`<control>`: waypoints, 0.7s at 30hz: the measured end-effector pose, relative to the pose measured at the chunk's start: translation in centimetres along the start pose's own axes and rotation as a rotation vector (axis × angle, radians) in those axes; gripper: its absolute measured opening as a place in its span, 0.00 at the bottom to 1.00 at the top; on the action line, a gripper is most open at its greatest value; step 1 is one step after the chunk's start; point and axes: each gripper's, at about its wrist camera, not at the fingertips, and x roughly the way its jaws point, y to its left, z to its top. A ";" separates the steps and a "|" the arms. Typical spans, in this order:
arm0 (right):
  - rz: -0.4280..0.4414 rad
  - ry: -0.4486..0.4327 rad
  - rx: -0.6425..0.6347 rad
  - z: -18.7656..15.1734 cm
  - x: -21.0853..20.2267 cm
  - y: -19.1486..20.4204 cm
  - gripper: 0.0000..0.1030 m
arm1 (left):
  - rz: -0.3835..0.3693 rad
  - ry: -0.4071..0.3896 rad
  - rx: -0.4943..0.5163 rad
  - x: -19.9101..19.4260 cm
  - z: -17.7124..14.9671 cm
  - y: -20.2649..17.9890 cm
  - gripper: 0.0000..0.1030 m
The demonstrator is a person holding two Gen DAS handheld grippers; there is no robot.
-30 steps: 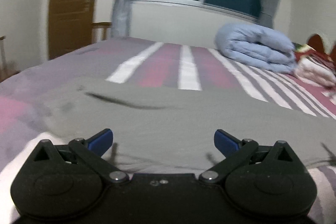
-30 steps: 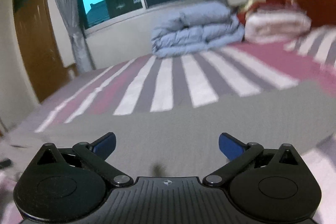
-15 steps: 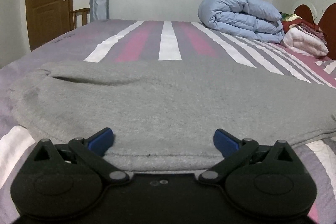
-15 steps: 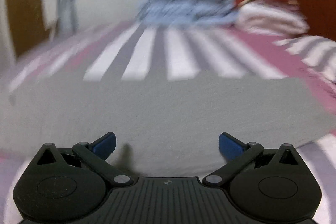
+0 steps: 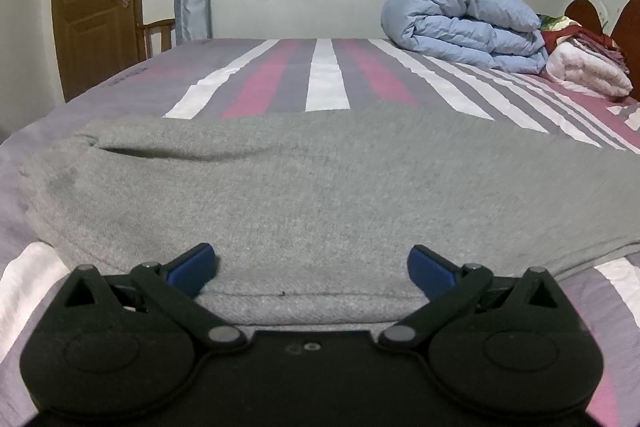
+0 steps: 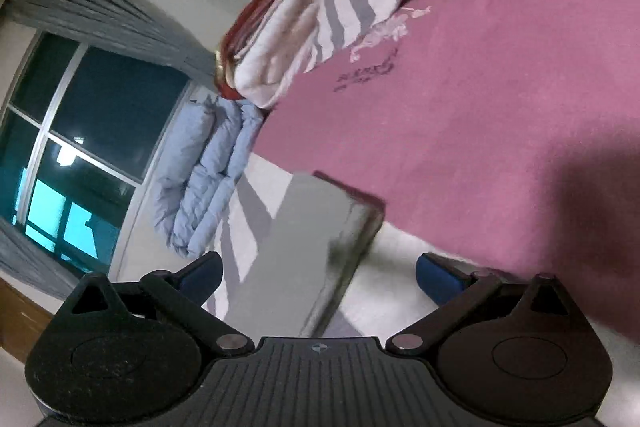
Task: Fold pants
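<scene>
the left hand-held gripper (image 5: 311,269) is held level and low, pointing straight across the bed, its blue-tipped fingers (image 5: 191,267) spread wide with nothing between them. the grey knit fleece pants (image 5: 320,187) lie flat just ahead of it and under its tips, the near hem running crosswise between the two fingers. beyond the pants the striped pink, grey and white bedsheet (image 5: 326,83) stretches open, with a rolled light blue quilt (image 5: 464,23) far ahead to the right.

the right hand-held gripper (image 6: 319,277) is rolled steeply to one side, also spread wide and holding nothing. a narrow end of the grey pants (image 6: 308,247) lies between its fingers, its edge just ahead; whether it touches either finger cannot be told. bare pink sheet (image 6: 480,107) lies open ahead and to its right.
</scene>
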 end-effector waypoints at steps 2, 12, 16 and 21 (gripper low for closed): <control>0.017 0.002 0.000 0.3 0.2 0.3 0.99 | 0.003 0.000 0.003 0.0 -0.1 0.0 0.95; 0.012 0.140 0.064 1.6 2.1 -2.3 0.15 | 0.008 0.001 0.007 0.0 -0.1 -0.1 0.95; 0.023 0.154 0.073 1.7 3.1 -2.3 0.15 | 0.011 0.002 0.009 0.1 -0.1 -0.2 0.95; 0.079 0.146 0.098 2.2 4.8 -2.5 0.15 | 0.012 0.001 0.009 0.1 -0.1 -0.1 0.95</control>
